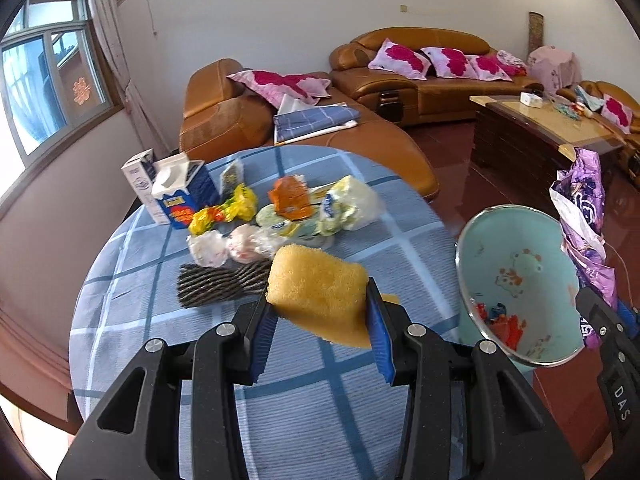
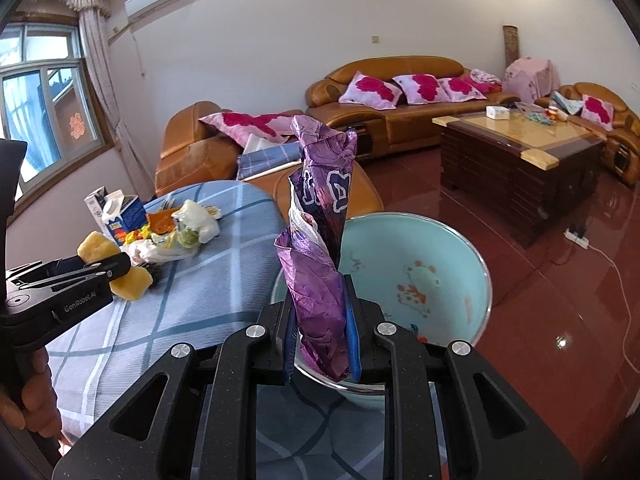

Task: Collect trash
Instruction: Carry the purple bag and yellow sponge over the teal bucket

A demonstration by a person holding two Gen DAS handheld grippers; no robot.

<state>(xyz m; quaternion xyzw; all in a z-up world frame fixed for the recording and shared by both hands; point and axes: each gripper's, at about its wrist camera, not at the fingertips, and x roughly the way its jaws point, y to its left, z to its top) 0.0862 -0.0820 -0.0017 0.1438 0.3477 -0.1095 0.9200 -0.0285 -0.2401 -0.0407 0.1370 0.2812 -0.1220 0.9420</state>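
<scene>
At far left of the counter [image 1: 168, 332], two cartons are stood: a white one [image 1: 138, 184] and a blue milk carton [image 1: 182, 196]. Just right of them the remaining trash is heaped: a yellow candy wrapper [image 1: 228, 210], crumpled white tissue wads [image 1: 228, 246], an orange wrapper [image 1: 290, 198], a pale plastic bag [image 1: 352, 204]. A dark striped cloth [image 1: 220, 284] is laid in front of the heap.

The left gripper [image 1: 322, 332] is clamped on a yellow sponge [image 1: 316, 284], pinched at mid width between the blue pads and held clear above the counter.

Further right, a pale blue enamel basin [image 2: 416, 276] is seen at the counter's right edge; whether it rests on the counter or on something below cannot be told. A few red scraps are already inside. It is judged to be the collection vessel.

The right gripper [image 2: 320, 344] is closed narrow on a crumpled purple snack bag [image 2: 320, 216], held upright just over the basin's near rim.

Step in hand, as judged: both items to be dropped in the basin.
- Purple bag to be carried further over the basin's middle before release; it is tall and light, so a drop near the rim risks a tip-out.
- Pads to be opened fully; foil may cling.
- Sponge to be brought across after the right gripper is cleared, so a collision is avoided.
- Basin rim not to be knocked.
</scene>
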